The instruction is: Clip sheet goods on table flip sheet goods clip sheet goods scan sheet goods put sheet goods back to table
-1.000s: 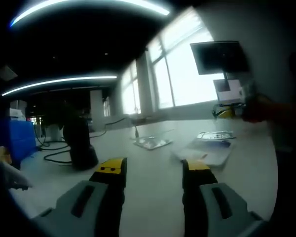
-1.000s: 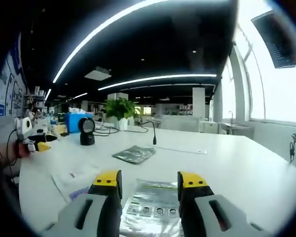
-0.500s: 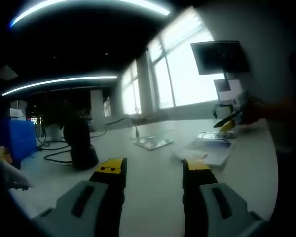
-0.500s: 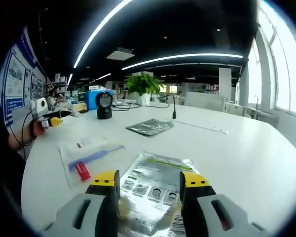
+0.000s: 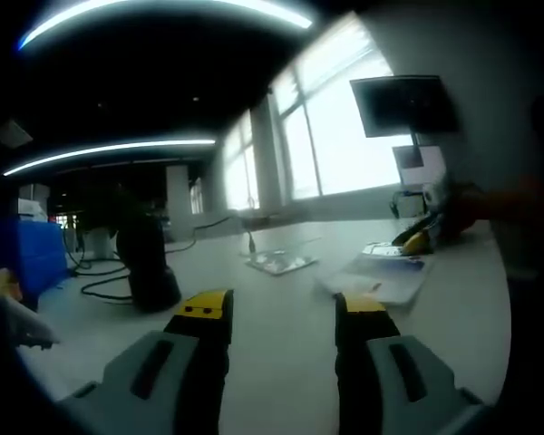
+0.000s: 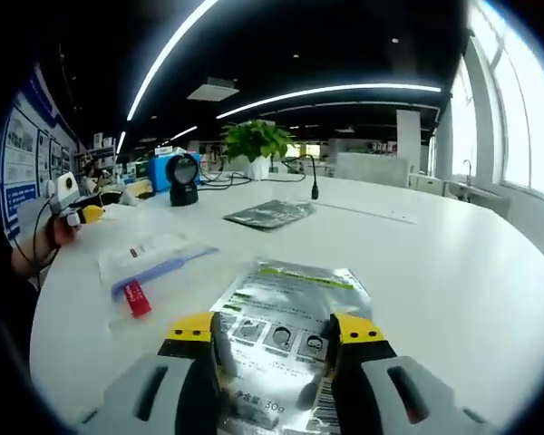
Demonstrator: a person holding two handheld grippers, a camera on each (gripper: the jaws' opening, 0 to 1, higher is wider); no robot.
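A silver printed sheet pack (image 6: 295,290) lies flat on the white table (image 6: 435,272). My right gripper (image 6: 275,331) stands open low over its near end, one jaw at each side of it. In the left gripper view the same pack (image 5: 394,249) shows far right with the right gripper (image 5: 417,238) down at it. My left gripper (image 5: 283,306) is open above bare table (image 5: 281,362), holding nothing. It also appears at the far left of the right gripper view, the left gripper (image 6: 71,207) held in a hand.
A clear bag with a blue and red item (image 6: 150,263) lies left of the pack. A dark foil pouch (image 6: 270,213) lies further back. A black scanner (image 6: 181,177), a plant (image 6: 258,140) and a gooseneck microphone (image 6: 313,181) stand at the far side.
The right gripper has come down and forward over the silver pack, which now reaches in between its jaws. The left gripper has stayed still.
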